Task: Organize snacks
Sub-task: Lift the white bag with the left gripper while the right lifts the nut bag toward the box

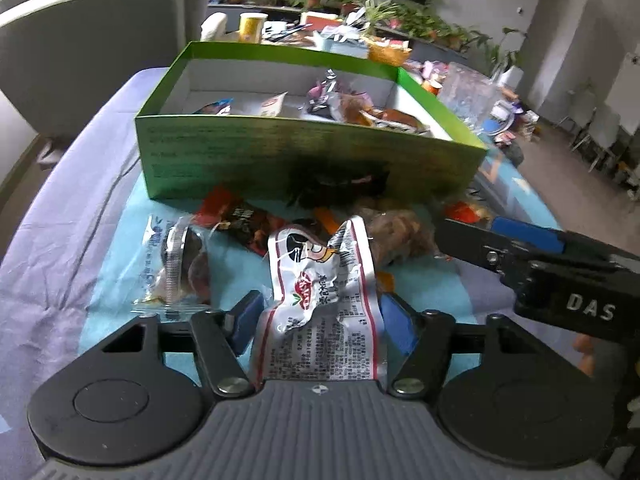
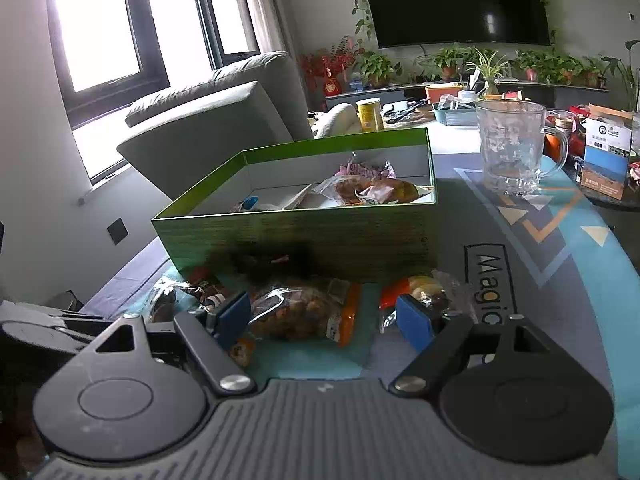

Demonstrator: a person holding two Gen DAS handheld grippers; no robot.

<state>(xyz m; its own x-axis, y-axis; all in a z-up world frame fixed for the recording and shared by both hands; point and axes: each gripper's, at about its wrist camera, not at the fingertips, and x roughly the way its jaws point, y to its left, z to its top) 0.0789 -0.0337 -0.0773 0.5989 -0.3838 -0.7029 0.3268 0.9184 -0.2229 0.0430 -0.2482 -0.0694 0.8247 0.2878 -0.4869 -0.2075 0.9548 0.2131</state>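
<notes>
My left gripper [image 1: 324,316] is shut on a crumpled white and silver snack packet [image 1: 320,288] with red print, which stands up between the blue pads. Just beyond it lie a clear packet with a dark snack [image 1: 176,264], a red and black packet [image 1: 240,224] and a clear bag of brown snacks [image 1: 400,236]. Behind them stands the open green box [image 1: 304,160], with several wrapped snacks inside. My right gripper [image 2: 322,318] is open, low over the table in front of the green box [image 2: 300,240]. The bag of brown snacks [image 2: 300,312] lies between its pads, untouched.
An orange and red packet [image 2: 420,288] lies by the right pad. A glass mug [image 2: 512,148] stands to the right behind the box, and a small carton [image 2: 608,152] beyond it. A grey sofa [image 2: 208,128] is at the left. The far table is cluttered, with a yellow can [image 2: 370,114].
</notes>
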